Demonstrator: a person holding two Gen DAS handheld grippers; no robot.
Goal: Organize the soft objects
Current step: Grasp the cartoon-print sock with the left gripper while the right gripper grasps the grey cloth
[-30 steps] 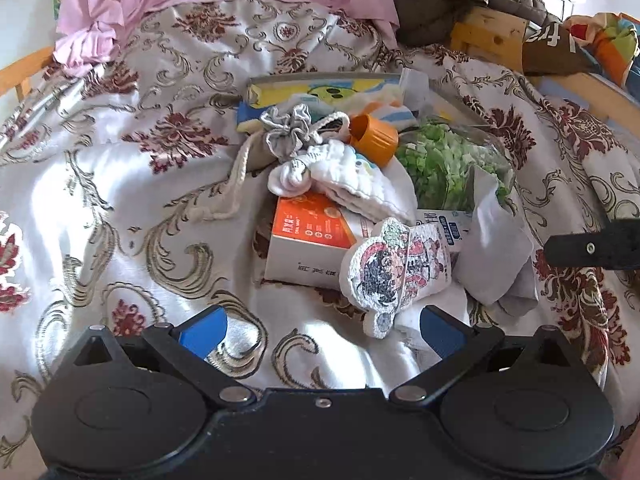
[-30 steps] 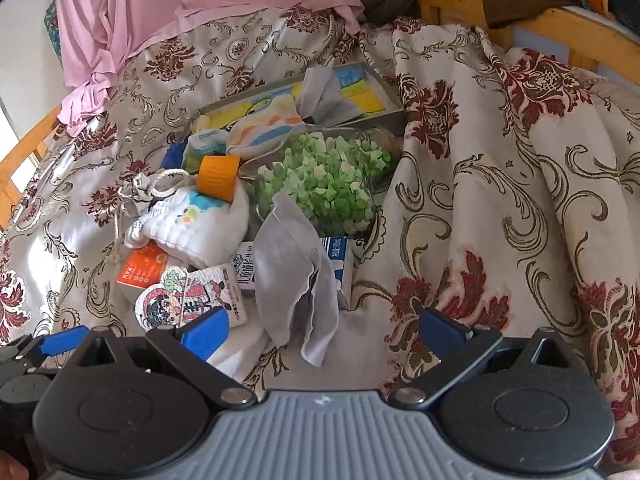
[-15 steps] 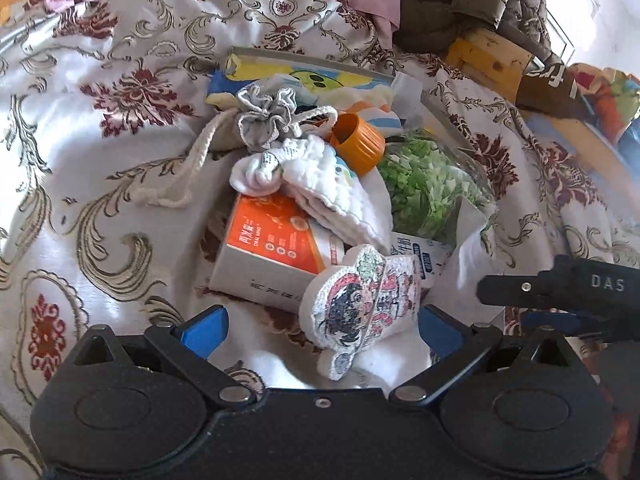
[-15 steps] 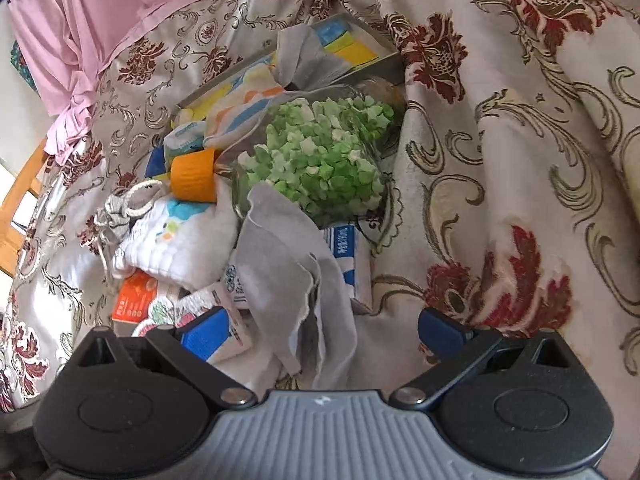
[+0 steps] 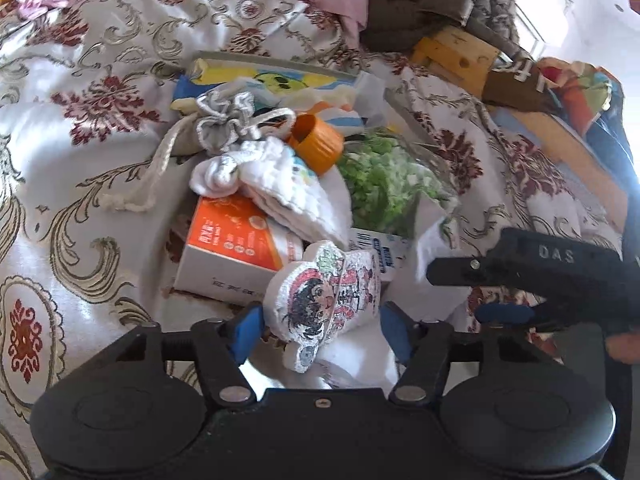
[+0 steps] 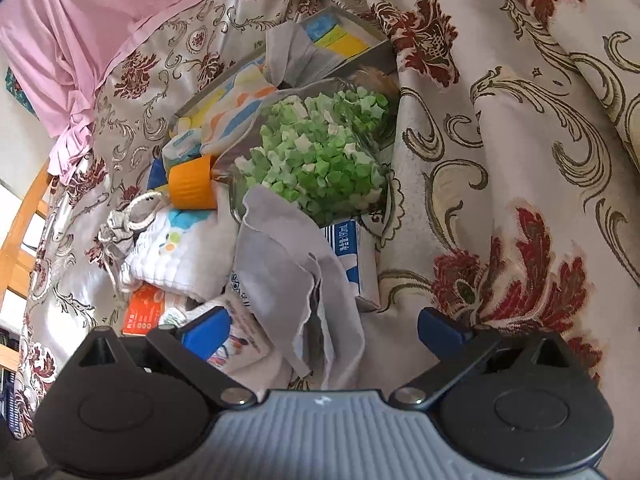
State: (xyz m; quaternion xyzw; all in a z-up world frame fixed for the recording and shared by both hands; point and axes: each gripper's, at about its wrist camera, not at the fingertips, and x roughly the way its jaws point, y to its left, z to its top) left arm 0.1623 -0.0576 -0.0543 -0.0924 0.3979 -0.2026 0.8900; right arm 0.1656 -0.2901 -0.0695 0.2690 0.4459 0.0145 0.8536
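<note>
A cartoon-printed soft pad (image 5: 324,300) lies at the near edge of a pile on the bedspread. My left gripper (image 5: 322,330) is open with its blue fingertips on either side of the pad, the left one touching or nearly touching it. A white quilted cloth (image 5: 288,188) and a grey drawstring pouch (image 5: 224,124) lie behind it. A grey cloth (image 6: 292,264) drapes over the pile, and my right gripper (image 6: 324,328) is open just above its near end. The right gripper also shows in the left wrist view (image 5: 500,292).
The pile also holds an orange box (image 5: 228,248), a jar of green paper stars (image 6: 320,156) with an orange lid (image 6: 190,184), a blue-white carton (image 6: 356,256) and a tray of books (image 6: 340,40). Pink fabric (image 6: 80,32) and a wooden frame (image 5: 456,56) lie behind.
Both grippers have moved forward and down toward the pile. The left jaws have narrowed around the cartoon pad. The right gripper has come closer over the grey cloth.
</note>
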